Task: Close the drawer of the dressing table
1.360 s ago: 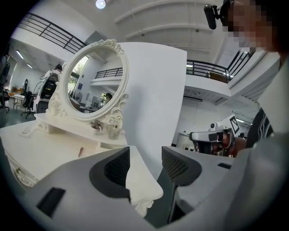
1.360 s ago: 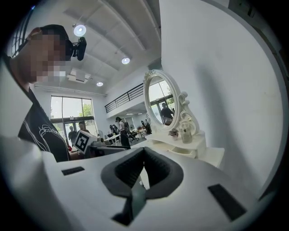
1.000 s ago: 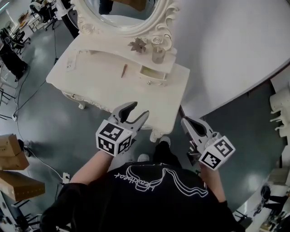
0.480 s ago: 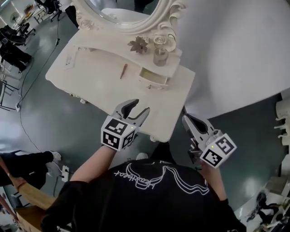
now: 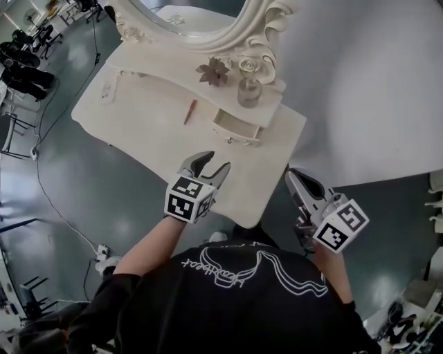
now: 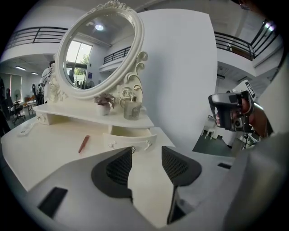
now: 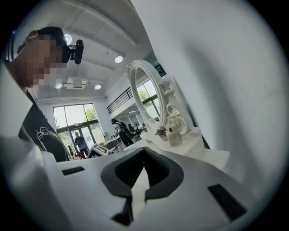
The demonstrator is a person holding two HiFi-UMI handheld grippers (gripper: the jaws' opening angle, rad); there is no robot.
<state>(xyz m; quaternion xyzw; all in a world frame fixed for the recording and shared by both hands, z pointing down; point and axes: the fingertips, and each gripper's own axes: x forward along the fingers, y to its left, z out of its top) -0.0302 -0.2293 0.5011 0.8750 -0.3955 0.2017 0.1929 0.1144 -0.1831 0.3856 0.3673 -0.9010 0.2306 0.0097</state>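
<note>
The white dressing table (image 5: pixel 149 135) has a small drawer (image 5: pixel 235 127) pulled out under its raised shelf; in the left gripper view the drawer (image 6: pixel 129 136) shows open, with its front and little handles facing me. My left gripper (image 5: pixel 217 162) hovers above the table's front part, short of the drawer, open and empty (image 6: pixel 146 164). My right gripper (image 5: pixel 295 175) hangs off the table's right corner, apart from it, its jaws shut with nothing between them (image 7: pixel 143 155).
A red pen (image 5: pixel 190 111) lies on the tabletop left of the drawer. A glass jar (image 5: pixel 248 90) and a dried flower (image 5: pixel 213 70) stand on the shelf below the oval mirror (image 5: pixel 181 15). A white wall panel (image 5: pixel 367 90) rises to the right. Office chairs stand far left.
The view has shifted, so the table sits a little lower and further right. Both grippers have drifted slightly right with it. The boxes and the person at lower left have left the picture.
</note>
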